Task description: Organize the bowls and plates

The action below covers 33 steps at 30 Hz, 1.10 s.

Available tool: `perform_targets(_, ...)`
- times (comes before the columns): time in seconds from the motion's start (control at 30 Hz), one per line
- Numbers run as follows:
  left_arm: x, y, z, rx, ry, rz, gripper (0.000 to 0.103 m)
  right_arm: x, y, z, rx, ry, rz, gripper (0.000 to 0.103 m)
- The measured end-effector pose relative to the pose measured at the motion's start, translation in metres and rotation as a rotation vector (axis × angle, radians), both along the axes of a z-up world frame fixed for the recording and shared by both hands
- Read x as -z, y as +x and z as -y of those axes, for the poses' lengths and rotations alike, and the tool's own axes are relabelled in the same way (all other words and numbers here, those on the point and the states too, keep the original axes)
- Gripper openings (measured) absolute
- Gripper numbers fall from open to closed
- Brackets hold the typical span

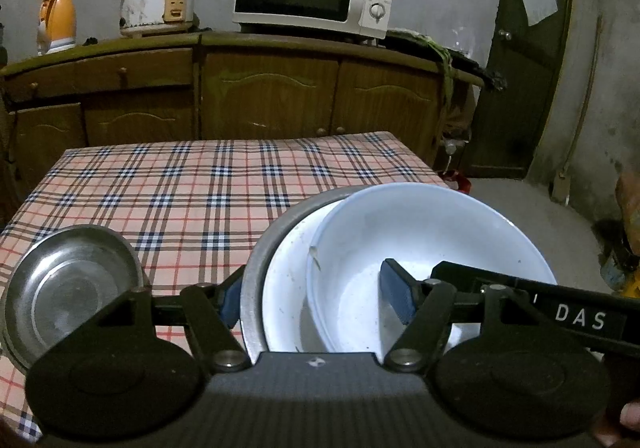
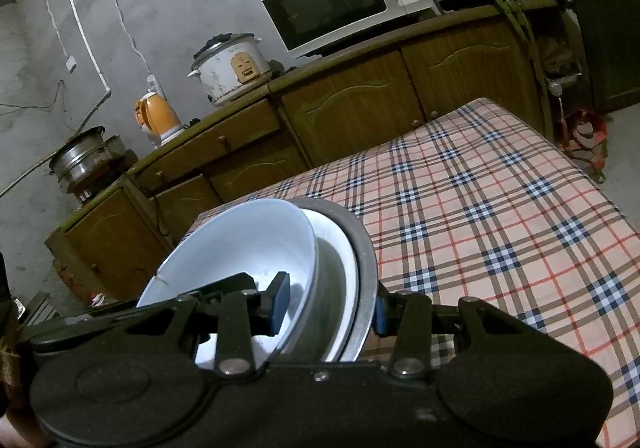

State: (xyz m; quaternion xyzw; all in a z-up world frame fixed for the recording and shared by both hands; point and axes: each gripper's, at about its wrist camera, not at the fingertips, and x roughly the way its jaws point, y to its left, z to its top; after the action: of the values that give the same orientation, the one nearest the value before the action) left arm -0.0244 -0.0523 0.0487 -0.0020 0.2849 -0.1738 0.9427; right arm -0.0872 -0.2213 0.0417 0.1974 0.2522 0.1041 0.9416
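Steel and white ware make up the nested stack (image 1: 360, 248). An outer steel dish (image 1: 260, 248) carries a white plate (image 1: 288, 288), and a white bowl (image 1: 420, 232) sits inside that, off-centre towards one side. The stack is held up over the near part of the checked tabletop (image 1: 180, 183), and no contact with the cloth can be seen.

It is clamped from two sides. The jaws of the left gripper (image 1: 312, 300) are closed across all three rims, one pad outside the steel and the other inside the bowl. The jaws of the right gripper (image 2: 330, 304) are closed over the rims in the same way.

A fair weight is to be expected for so thin a hold. The pieces are rigid, the white ones are probably chippable, and all the surfaces are smooth. The layers are loose on one another, so the bowl could slide or rattle if the stack is tipped further. The best purchase is judged to be at the rims, with opposite sides pinched together as they are now.

Being round, the stack has no long axis. Its mouths are turned upwards and somewhat tilted rather than level. A second steel dish (image 1: 72, 280) lies right way up on the tabletop, well apart.
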Motion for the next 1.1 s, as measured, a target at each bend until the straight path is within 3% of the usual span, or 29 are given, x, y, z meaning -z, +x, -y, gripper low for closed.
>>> perform_targets(1.1, -0.008, -0.012, -0.025, -0.054, 0.008, 0.015, 0.071, -0.003, 0.000, -0.030, -0.056, -0.001, 0.013, 0.051)
